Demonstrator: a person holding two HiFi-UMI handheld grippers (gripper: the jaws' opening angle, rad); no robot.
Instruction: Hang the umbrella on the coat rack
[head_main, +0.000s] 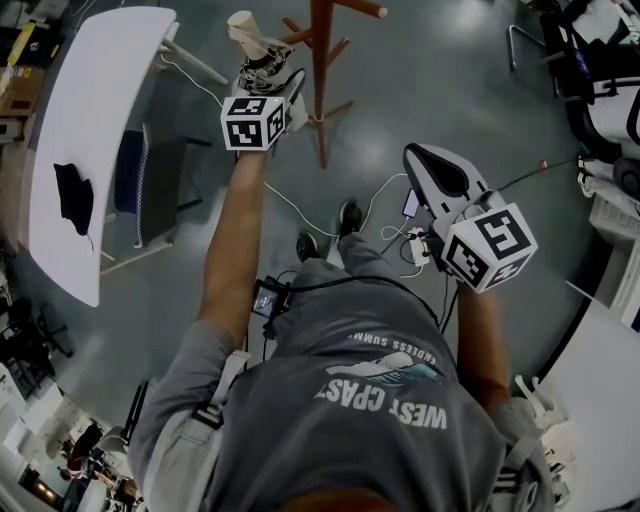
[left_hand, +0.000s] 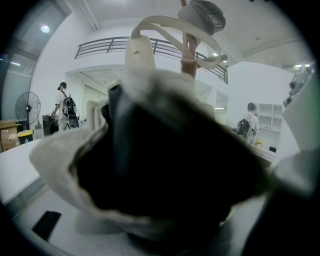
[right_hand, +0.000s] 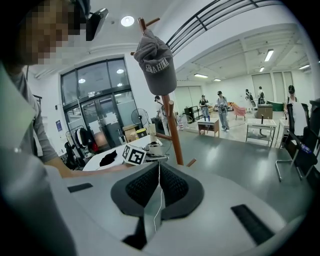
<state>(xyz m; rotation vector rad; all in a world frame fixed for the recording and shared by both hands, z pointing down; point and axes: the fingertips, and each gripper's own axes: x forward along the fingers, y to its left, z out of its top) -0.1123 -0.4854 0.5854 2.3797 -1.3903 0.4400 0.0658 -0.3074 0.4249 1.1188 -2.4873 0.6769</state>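
Umbrella (left_hand: 165, 170) gripped between left fingers (head_main: 297, 100), blurred, hiding them, rack (right_hand: 173, 135) beyond, right fingers (right_hand: 176, 187) closed, empty, grey floor (right_hand: 235, 157)

Dim and grey-green from the head view, darkest toward the corners, with a soft sheen on the floor (head_main: 450, 90) and only faint shadows. Far brighter through the right gripper view: lit from a round ceiling lamp (right_hand: 127, 21) and long strip lights (right_hand: 269, 54), plus daylight through the tall windows (right_hand: 95, 95), with pale reflections across the glossy floor. Strong fisheye bending and black vignette at the rims of both gripper views. Badly out of focus up close in the left gripper view, with the umbrella (left_hand: 165, 165) a dark smear across the middle against a washed-out white background
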